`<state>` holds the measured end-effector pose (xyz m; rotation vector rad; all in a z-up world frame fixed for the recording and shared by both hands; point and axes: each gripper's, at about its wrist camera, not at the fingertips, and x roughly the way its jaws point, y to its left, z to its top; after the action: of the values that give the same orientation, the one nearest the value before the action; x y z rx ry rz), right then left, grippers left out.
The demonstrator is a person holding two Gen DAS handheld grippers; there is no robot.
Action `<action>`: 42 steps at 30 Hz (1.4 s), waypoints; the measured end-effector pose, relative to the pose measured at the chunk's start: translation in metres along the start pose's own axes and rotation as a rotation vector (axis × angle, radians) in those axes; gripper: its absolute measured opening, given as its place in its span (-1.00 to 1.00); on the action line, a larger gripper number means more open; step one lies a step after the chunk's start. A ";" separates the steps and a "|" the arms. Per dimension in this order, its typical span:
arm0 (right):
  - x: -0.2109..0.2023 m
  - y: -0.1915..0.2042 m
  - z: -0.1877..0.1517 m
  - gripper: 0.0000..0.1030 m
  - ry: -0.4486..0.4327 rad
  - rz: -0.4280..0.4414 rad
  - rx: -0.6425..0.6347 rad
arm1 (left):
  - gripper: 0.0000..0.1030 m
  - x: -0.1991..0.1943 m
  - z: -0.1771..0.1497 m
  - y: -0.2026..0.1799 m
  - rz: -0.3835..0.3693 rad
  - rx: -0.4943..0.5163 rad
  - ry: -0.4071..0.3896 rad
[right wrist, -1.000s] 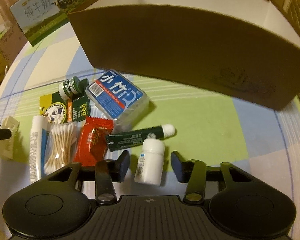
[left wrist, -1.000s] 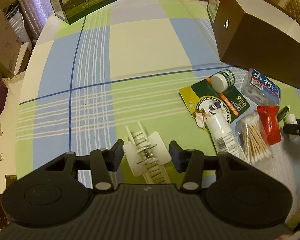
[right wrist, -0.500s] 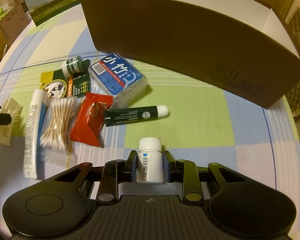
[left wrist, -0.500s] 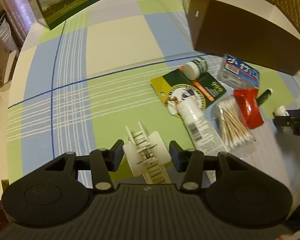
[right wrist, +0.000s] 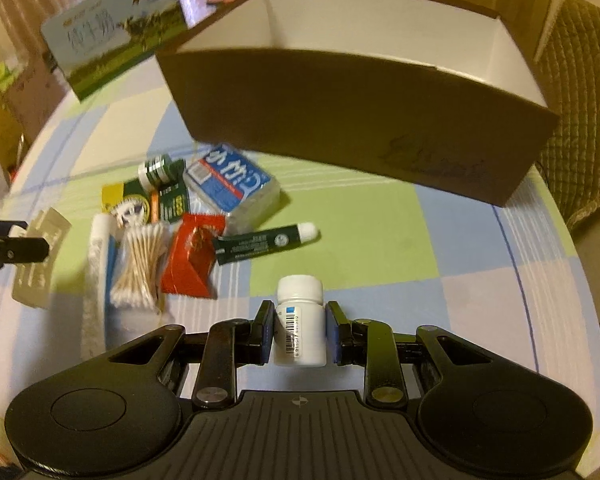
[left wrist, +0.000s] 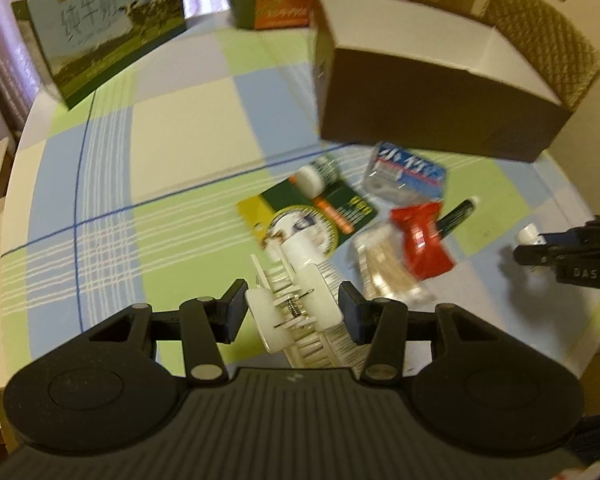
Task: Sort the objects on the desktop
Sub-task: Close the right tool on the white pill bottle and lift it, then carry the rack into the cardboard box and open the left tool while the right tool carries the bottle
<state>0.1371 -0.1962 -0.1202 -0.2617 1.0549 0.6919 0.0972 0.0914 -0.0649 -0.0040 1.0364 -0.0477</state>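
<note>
My left gripper (left wrist: pixel 292 312) is shut on a white hair claw clip (left wrist: pixel 296 312) and holds it above the checked tablecloth. My right gripper (right wrist: pixel 300 328) is shut on a small white pill bottle (right wrist: pixel 300 320), lifted off the table. An open brown cardboard box (right wrist: pixel 340 92) stands behind the clutter; it also shows in the left wrist view (left wrist: pixel 432 108). On the cloth lie a blue tissue pack (right wrist: pixel 232 184), a red sachet (right wrist: pixel 192 256), a bag of cotton swabs (right wrist: pixel 140 260), a dark green tube (right wrist: pixel 264 242), a white tube (right wrist: pixel 96 264), a green card (right wrist: pixel 148 204) and a small jar (right wrist: pixel 156 168).
A milk carton box (left wrist: pixel 100 36) stands at the far left of the table. A red and green bowl pack (left wrist: pixel 276 4) sits at the back. A quilted chair (right wrist: pixel 576 92) stands to the right of the table. The table edge curves near on the right.
Both grippers rose and tilted up with their loads, so the box and far table now show more. The right gripper, open one second ago, shut on the bottle and lifted it.
</note>
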 end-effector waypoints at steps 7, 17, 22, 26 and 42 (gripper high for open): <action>-0.022 -0.023 0.009 -0.53 -0.057 0.020 0.068 | -0.14 -0.013 0.020 -0.030 -0.078 0.035 -0.067; -0.041 -0.050 0.041 -0.53 -0.127 0.097 0.120 | -0.14 -0.012 0.066 -0.075 -0.185 0.095 -0.146; -0.045 -0.058 0.071 -0.53 -0.179 0.126 0.104 | -0.14 -0.011 0.099 -0.088 -0.181 0.116 -0.200; -0.043 -0.062 0.101 -0.53 -0.226 0.141 0.081 | -0.14 -0.005 0.128 -0.092 -0.172 0.120 -0.232; 0.038 -0.079 0.196 -0.53 -0.158 0.134 0.068 | -0.14 0.083 0.229 -0.093 -0.084 0.195 -0.146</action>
<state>0.3377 -0.1410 -0.0669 -0.0765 0.9483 0.7825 0.3330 -0.0095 -0.0175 0.1244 0.8814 -0.2216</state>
